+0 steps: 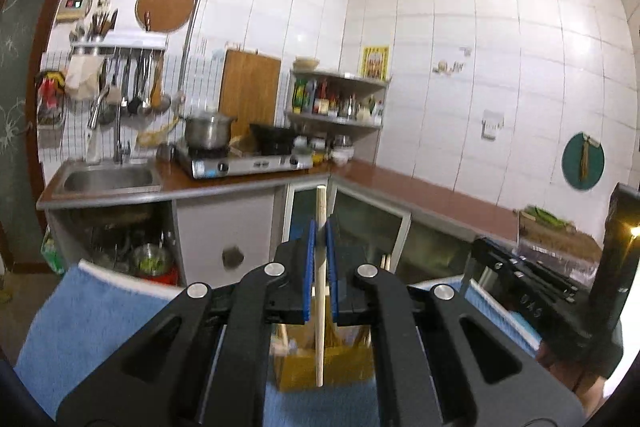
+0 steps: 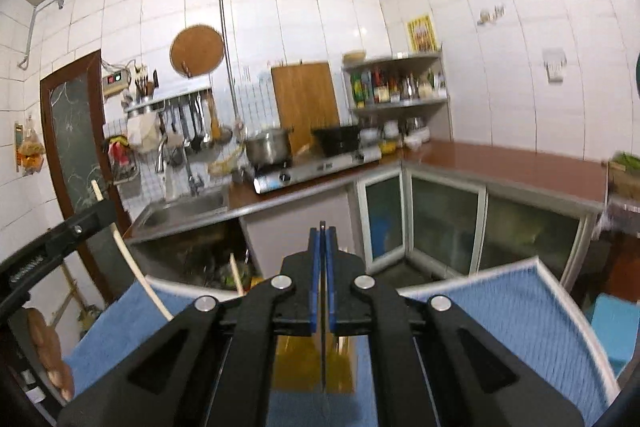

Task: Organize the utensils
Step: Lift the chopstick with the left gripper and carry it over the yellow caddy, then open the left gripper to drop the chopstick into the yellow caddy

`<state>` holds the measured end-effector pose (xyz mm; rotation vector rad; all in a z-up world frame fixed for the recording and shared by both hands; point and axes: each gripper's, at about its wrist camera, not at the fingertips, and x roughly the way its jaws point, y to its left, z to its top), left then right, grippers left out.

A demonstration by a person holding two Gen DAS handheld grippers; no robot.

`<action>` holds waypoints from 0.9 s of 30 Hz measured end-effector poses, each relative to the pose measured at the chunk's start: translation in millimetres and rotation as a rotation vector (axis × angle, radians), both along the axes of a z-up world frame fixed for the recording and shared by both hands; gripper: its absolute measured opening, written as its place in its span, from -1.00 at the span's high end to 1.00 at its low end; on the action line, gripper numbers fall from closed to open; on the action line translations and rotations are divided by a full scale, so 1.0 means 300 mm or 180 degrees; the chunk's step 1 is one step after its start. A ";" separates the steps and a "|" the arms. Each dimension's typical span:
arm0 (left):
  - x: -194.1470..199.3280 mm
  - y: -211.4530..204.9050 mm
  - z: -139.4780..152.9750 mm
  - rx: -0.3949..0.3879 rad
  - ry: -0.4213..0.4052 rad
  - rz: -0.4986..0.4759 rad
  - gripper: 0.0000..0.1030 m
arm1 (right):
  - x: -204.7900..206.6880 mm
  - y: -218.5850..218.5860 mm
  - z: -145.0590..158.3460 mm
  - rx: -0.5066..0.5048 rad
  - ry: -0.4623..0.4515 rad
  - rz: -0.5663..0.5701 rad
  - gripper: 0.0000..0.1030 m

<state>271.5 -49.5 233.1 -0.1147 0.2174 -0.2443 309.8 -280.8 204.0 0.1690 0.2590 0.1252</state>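
Left gripper (image 1: pixel 320 247) clamps wooden stick (image 1: pixel 320 291) upright; right gripper (image 2: pixel 322 251) pinches thin dark blade (image 2: pixel 322 359). Both utensils hang above yellow box (image 1: pixel 324 363) on blue cloth (image 1: pixel 100 315), likely for sorting.

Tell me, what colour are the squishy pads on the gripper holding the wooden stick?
Blue pads on the left gripper, clearest in the left wrist view.

A steel pot (image 1: pixel 209 131) sits on a tabletop stove (image 1: pixel 244 163) on the brown worktop (image 1: pixel 420 191), beside a sink (image 1: pixel 108 179). A corner shelf (image 1: pixel 340 95) holds bottles; a wooden board (image 1: pixel 249 87) leans against the tiles.
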 end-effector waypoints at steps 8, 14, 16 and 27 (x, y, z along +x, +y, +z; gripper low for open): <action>0.174 -0.062 -0.018 0.0128 -0.0123 0.0131 0.91 | 0.153 0.023 -0.004 0.0027 -0.0201 0.0009 0.94; 0.301 -0.076 -0.171 0.0128 0.0095 0.0071 0.91 | 0.255 0.040 -0.147 0.0047 -0.0023 0.0064 0.95; 0.331 -0.082 -0.221 0.0194 0.0164 0.0081 0.92 | 0.282 0.052 -0.191 0.0001 0.0059 0.0066 0.95; 0.383 -0.092 -0.405 0.0417 0.0484 0.0028 0.91 | 0.343 0.044 -0.374 -0.0125 0.0475 0.0153 0.93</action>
